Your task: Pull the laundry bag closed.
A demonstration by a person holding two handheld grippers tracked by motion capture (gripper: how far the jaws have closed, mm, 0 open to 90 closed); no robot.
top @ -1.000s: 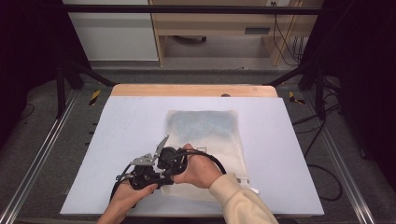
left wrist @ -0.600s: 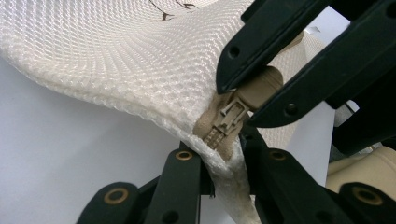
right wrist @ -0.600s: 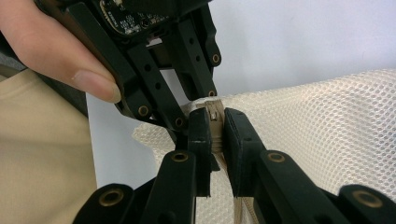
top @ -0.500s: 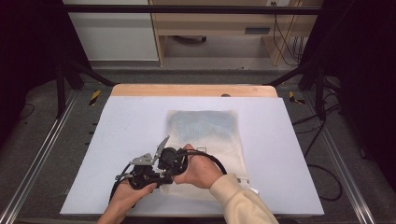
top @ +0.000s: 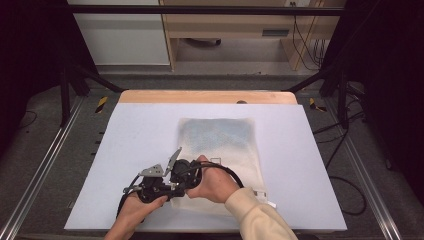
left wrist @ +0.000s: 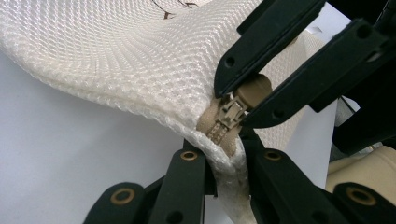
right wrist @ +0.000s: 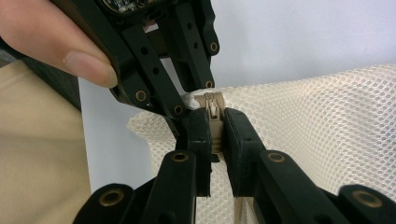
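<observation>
Left gripper view shows the white mesh bag [left wrist: 121, 60] as soft, light and floppy, so I grip its hard parts. My left gripper [left wrist: 224, 163] has just closed on the bag's corner seam below the zipper slider [left wrist: 229, 114], and my right gripper [right wrist: 215, 140] is clamped on the tan zipper pull [right wrist: 214, 122]. The bag lies on the table [top: 135, 140], near edge. My hands meet low at its near-left corner; the teeth, I think, are closed.

L gripper [top: 167, 186] clamped, R gripper [top: 179, 172] clamped, tips meeting
</observation>
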